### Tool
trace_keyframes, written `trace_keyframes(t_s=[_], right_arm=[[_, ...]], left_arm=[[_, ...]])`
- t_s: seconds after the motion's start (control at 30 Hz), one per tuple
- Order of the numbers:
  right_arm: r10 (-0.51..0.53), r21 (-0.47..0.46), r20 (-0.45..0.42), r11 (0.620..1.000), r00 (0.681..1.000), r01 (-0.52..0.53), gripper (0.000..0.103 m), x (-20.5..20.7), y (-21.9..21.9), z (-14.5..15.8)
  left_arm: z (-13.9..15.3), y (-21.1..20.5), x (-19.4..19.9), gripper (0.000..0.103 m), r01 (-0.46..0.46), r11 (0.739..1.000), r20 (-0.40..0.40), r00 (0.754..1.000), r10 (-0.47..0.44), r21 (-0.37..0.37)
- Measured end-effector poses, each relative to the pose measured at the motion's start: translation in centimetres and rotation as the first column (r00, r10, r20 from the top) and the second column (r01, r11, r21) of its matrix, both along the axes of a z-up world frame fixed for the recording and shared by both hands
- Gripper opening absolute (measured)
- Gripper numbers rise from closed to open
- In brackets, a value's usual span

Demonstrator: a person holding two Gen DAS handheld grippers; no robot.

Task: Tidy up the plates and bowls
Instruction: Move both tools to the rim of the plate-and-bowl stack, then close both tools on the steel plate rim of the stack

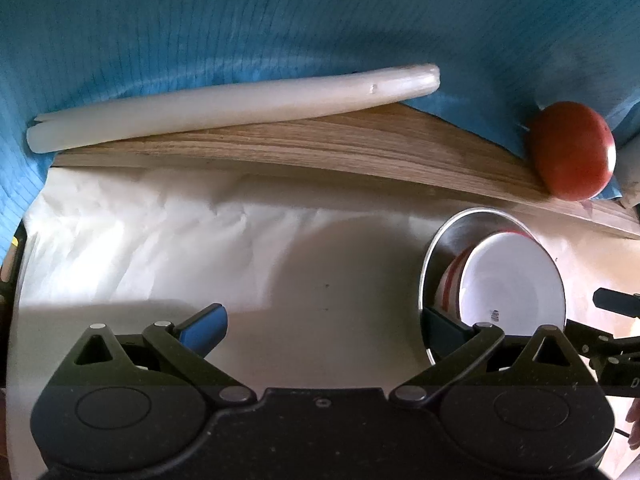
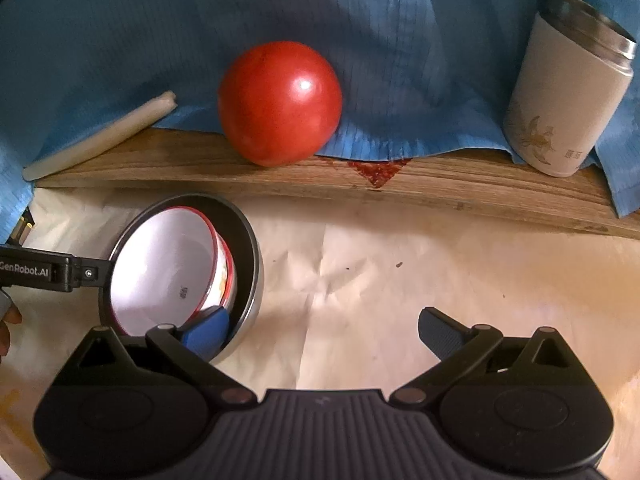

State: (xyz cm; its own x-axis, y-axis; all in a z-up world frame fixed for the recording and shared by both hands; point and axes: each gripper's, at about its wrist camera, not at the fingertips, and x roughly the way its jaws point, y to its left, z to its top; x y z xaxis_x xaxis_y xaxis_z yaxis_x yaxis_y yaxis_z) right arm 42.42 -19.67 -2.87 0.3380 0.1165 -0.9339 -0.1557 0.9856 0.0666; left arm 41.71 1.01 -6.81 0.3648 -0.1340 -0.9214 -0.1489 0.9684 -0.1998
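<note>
A white bowl [image 2: 168, 268] with a red rim and red stripes on its outside sits tilted inside a larger metal bowl [image 2: 250, 280]. The pair rests on crumpled cream paper [image 2: 380, 272] that covers the table. Through my right camera they lie low and to the left; through my left camera the white bowl [image 1: 508, 280] and metal bowl [image 1: 438, 248] lie low and to the right.

My right gripper [image 2: 324, 332] is spread wide, holding nothing. Its blue left finger [image 2: 206, 334] reaches into the metal bowl, just below the white bowl's rim; I cannot tell whether it touches. My left gripper [image 1: 322, 330] is also spread wide and empty, its right finger [image 1: 444, 332] at the metal bowl's near edge.

Behind the paper runs a strip of bare wood [image 2: 280, 178]. On it a red tomato [image 2: 280, 102] rests against blue cloth [image 2: 400, 60]. A long white stick [image 1: 224, 106] lies to the left, and a white metal-rimmed cup [image 2: 568, 92] stands at far right.
</note>
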Motion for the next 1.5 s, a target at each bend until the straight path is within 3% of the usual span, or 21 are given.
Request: trace_keyframes(t_s=[0.73,0.93,1.2,1.4,1.5], right_arm=[[-0.048,0.024,-0.028,0.999,0.998,0.049,0.102,0.6,-0.7,-0.9],[-0.043,0.061,-0.025,0.997,0.999,0.044,0.091,0.2,-1.0,-0.8],[-0.042,0.122,-0.03,0.992,0.999,0.045,0.078,-0.3,-1.8,-0.6],[-0.094,0.191,-0.089,0.975,0.992,0.11,0.075,0.4,-2.9,-1.2],[-0.094,0.206,-0.087,0.972,0.992,0.11,0.068,0.4,-3.0,-1.1]], left_arm=[[-0.6,-1.4,2.0,0.102,0.025,0.999,-0.036,0.999,-0.023,0.037],[-0.4,-2.0,1.8,0.098,0.038,0.998,-0.026,0.999,-0.037,0.045],[-0.2,-1.8,1.5,0.089,0.019,1.0,-0.02,1.0,-0.019,-0.001],[0.1,-1.7,1.3,0.084,-0.007,1.0,-0.028,1.0,0.007,-0.017],[0.2,-1.6,1.1,0.079,-0.015,1.0,-0.029,0.999,0.014,-0.028]])
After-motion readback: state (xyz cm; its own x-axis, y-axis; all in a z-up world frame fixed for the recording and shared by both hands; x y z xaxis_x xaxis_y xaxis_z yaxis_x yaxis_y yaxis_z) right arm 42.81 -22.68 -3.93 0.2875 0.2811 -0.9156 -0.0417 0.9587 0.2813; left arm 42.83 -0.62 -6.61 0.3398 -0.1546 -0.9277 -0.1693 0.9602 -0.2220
